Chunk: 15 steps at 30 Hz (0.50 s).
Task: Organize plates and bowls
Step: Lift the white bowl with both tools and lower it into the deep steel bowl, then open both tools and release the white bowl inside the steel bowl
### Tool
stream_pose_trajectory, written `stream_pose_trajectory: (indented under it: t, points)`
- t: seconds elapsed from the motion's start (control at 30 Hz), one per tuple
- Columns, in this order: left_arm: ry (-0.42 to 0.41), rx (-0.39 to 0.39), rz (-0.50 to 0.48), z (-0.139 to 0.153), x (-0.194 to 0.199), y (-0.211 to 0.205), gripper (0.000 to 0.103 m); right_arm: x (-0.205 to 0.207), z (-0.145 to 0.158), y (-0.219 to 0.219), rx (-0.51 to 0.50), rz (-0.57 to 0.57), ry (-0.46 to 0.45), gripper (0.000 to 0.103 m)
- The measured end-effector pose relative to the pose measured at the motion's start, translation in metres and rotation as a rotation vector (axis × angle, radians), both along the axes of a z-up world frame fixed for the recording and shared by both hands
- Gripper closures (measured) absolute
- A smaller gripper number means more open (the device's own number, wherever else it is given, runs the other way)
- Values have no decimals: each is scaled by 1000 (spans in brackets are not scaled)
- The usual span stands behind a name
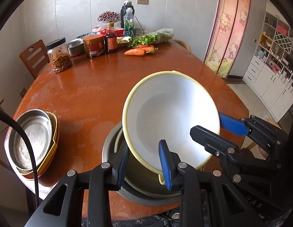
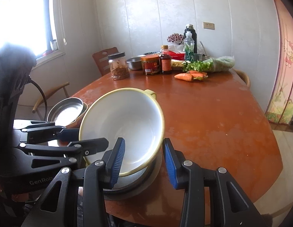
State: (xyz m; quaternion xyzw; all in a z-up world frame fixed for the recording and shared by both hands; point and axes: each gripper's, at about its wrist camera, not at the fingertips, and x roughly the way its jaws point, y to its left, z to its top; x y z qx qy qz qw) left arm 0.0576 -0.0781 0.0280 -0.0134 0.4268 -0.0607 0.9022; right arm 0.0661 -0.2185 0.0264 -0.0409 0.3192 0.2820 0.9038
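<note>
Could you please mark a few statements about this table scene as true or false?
1. Both the left gripper and the right gripper hold the tilted white bowl with a yellow rim. True.
2. Orange carrots lie inside that bowl. False: it is empty; they lie on the brown wooden table.
3. A round steel dish tops the stacked yellow dishes. True.
4. The clear black-lidded jar lies on its side. False: it stands upright.

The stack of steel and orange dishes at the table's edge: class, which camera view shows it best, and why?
The left wrist view: the stack of dishes lies open, crossed only by a black cable. In the right wrist view the stack sits behind the white bowl, partly hidden.
</note>
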Motion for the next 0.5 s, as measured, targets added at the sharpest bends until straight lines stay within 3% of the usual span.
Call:
stream_pose_trajectory:
  t: [0.27,0.5]
  points:
    - [5,9,2,-6,-7,7,72,-3,-5,6,-5,24,-2,59]
    - [2,-34,-22,-4,-12,15,70,-2,-7,9,-9,33,11,56]
